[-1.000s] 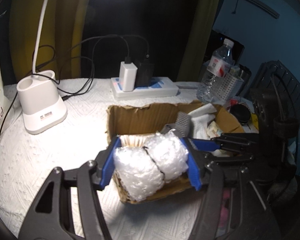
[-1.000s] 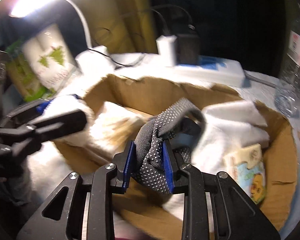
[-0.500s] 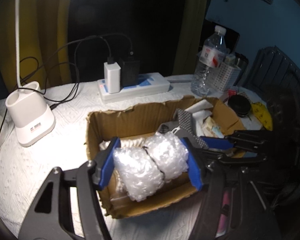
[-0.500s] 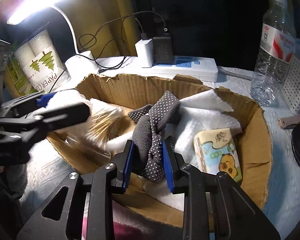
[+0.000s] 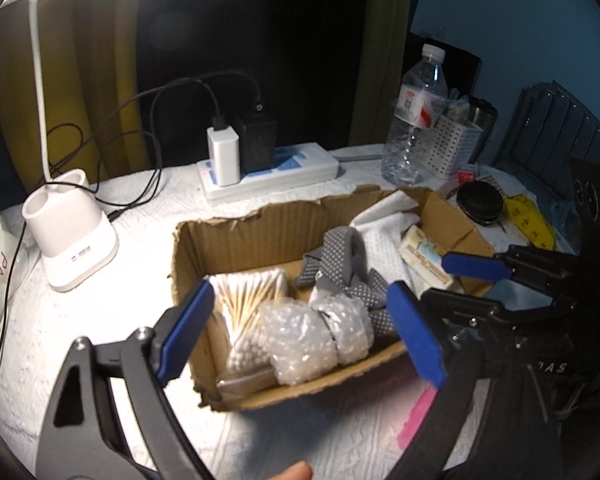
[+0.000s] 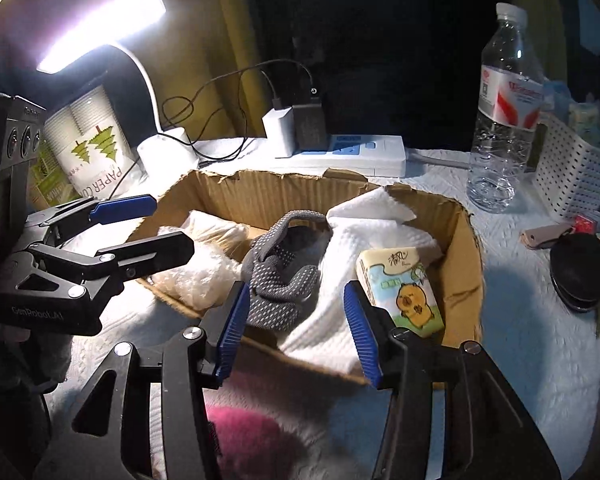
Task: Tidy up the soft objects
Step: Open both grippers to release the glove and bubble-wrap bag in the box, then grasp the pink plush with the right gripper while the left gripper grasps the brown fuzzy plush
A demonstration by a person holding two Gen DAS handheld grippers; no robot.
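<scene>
Nearest the left wrist camera, the left gripper [image 5: 300,328] stands with its blue-padded jaws spread wide and empty, above the near wall of the torn brown cardboard box [image 5: 236,236]. The right gripper [image 6: 296,320] is likewise released, its jaws parted over the box's near edge, holding nothing. Between its arms, low in the right wrist view, lies a blurred pink patch [image 6: 248,436] on the white textured table covering [image 5: 132,240].

Inside the box, at the near left corner, the clear bubble-wrap bundle [image 5: 312,336] rests, cinched in the middle by a dark band. It lies against a clear packet of cotton swabs [image 5: 248,292]. Just beside it sits the grey sock with white dots [image 6: 280,276], crumpled and knotted, on white paper towel [image 6: 364,240]. To the right stands a yellow tissue pack with a cartoon animal [image 6: 400,284], close to the box's right wall.

Beyond the box are bare covering, then a white power strip [image 5: 272,176], a white desk lamp base [image 5: 70,236] and a clear plastic water bottle [image 6: 504,112].
</scene>
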